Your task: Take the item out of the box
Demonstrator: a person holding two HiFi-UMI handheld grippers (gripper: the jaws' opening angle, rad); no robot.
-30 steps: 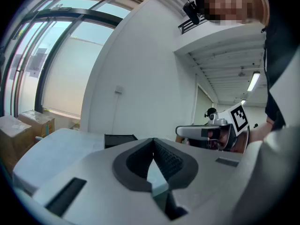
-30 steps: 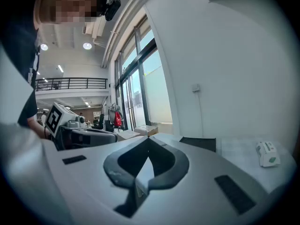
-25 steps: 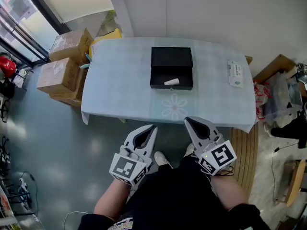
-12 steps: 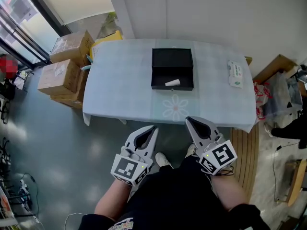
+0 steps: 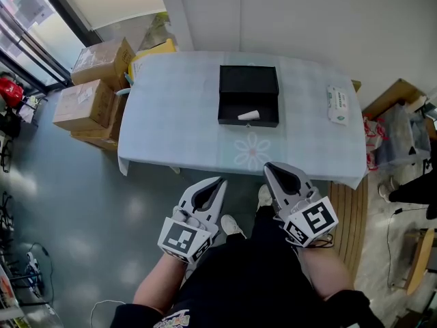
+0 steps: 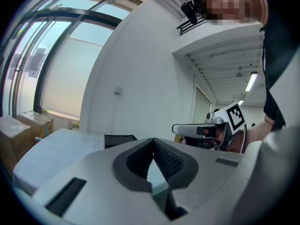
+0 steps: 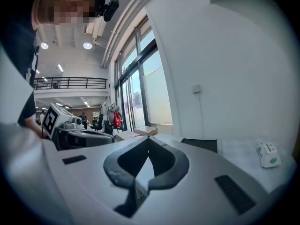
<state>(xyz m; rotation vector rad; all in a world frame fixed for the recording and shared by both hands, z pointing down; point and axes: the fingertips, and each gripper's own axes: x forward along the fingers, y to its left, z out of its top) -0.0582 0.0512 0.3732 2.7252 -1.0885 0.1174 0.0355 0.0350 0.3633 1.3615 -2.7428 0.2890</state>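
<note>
Pressed together at the tips on the left gripper (image 6: 153,139), dark pads meeting in a point, nothing between them. Same on the right gripper (image 7: 148,138): jaws closed tip to tip, empty. Held side by side and low, in front of the person's dark clothes, tips pointing toward the table (image 5: 171,115) but short of its near edge, touching nothing. Between the two grippers and a little lower, a white shoe (image 5: 232,226) on the grey floor. On the table, a pale checked cloth with a flower print (image 5: 250,151) near the front edge. Just behind the flower, an open black box (image 5: 248,80), its far half plain black. Inside the nearer half, close to the front wall, the item (image 5: 248,115): small, white, lying on its side, exact shape too small to tell. Well apart from both grippers. Further right on the cloth, near the table end, a white packet (image 5: 336,105) with green print, apart from the box. Left of the table, on the floor by the window, cardboard boxes (image 5: 102,63) close together, and something yellow (image 5: 153,52) at the far left corner of the table.
</note>
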